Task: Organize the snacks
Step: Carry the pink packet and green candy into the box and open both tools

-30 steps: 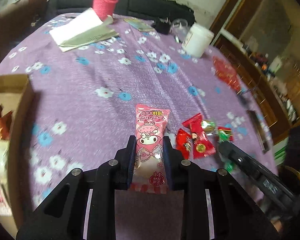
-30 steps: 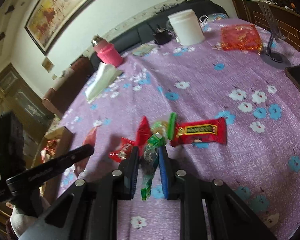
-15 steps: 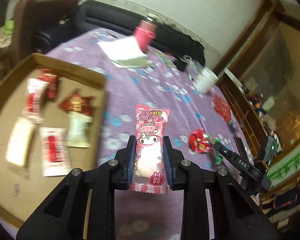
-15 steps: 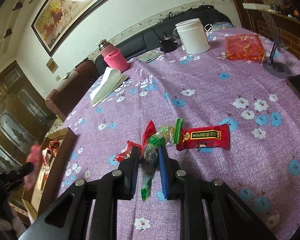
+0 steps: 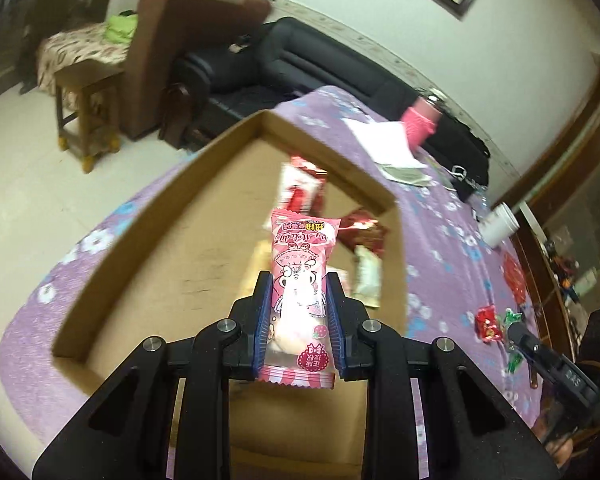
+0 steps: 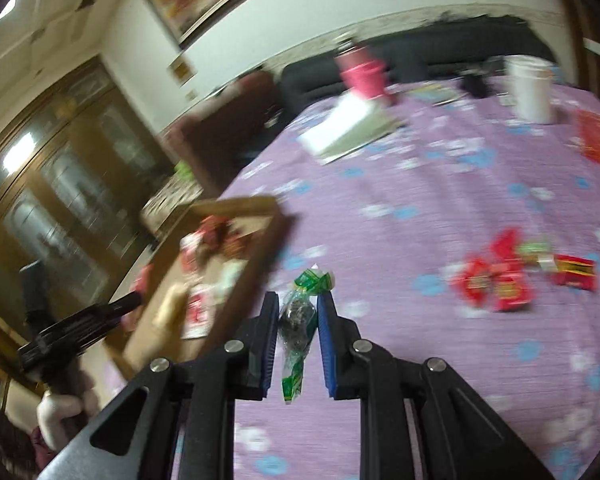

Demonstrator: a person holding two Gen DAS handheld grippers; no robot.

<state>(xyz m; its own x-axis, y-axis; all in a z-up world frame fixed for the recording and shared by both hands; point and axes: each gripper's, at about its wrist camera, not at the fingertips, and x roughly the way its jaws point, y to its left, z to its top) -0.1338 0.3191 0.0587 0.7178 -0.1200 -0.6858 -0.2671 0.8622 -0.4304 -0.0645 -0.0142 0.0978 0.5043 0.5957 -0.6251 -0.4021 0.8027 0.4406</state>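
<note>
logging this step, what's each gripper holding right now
left gripper: shut on pink snack packet
right gripper: shut on green-wrapped candy

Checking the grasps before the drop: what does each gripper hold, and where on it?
Left gripper: pink snack packet, pinched across its lower half. Right gripper: green-wrapped candy, pinched at its dark middle, with both twisted ends free.

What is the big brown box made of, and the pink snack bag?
The box looks like plain cardboard: dull brown, scuffed floor, thin folded walls. The pink snack bag seems to be glossy plastic film, with a printed cartoon, a crimped zigzag end and a see-through part.
</note>
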